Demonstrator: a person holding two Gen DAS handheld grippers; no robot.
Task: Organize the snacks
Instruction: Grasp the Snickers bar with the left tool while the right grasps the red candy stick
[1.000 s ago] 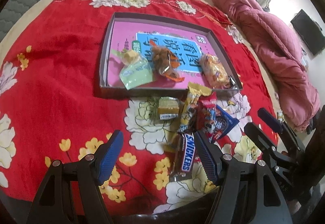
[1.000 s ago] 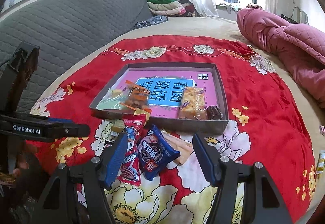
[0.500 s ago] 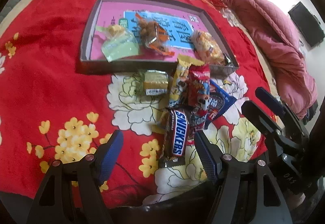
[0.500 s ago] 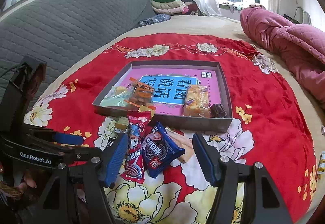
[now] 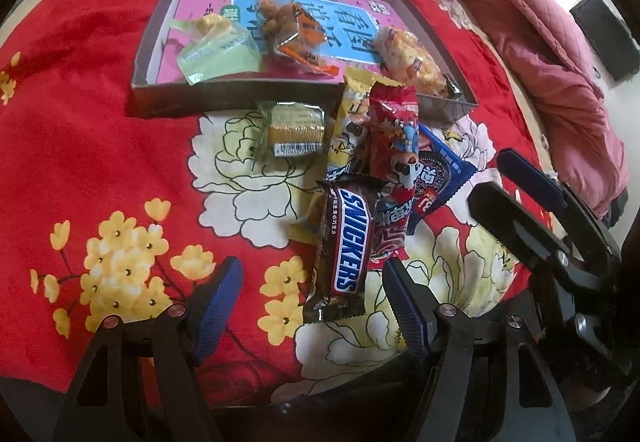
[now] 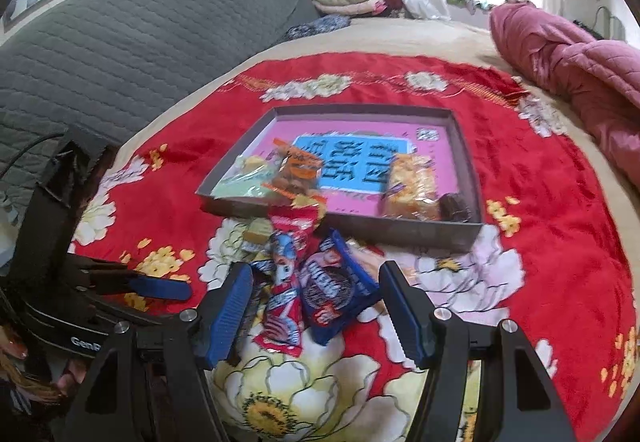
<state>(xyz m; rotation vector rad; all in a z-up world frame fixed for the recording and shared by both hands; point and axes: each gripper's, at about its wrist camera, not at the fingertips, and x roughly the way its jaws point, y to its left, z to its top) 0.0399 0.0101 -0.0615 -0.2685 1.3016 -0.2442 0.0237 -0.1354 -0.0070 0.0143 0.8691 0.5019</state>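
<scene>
Left gripper (image 5: 312, 294) jaws apart and empty, the Snickers bar (image 5: 346, 242) lying between the fingers untouched; bare red floral cloth (image 5: 80, 161) runs open to its left, out to the cloth's rim. Loose pile before the tray's near wall: six counted — small gold-wrapped cake (image 5: 295, 129), yellow packet (image 5: 347, 129), Snickers, red packet (image 5: 394, 169), blue cookie packet (image 6: 336, 284), and a tan wrapper part-hidden underneath. Tray (image 5: 160, 17) holds four packets; right gripper (image 6: 316, 306) jaws apart, empty, straddling the red and blue packets, open cloth to its right.
</scene>
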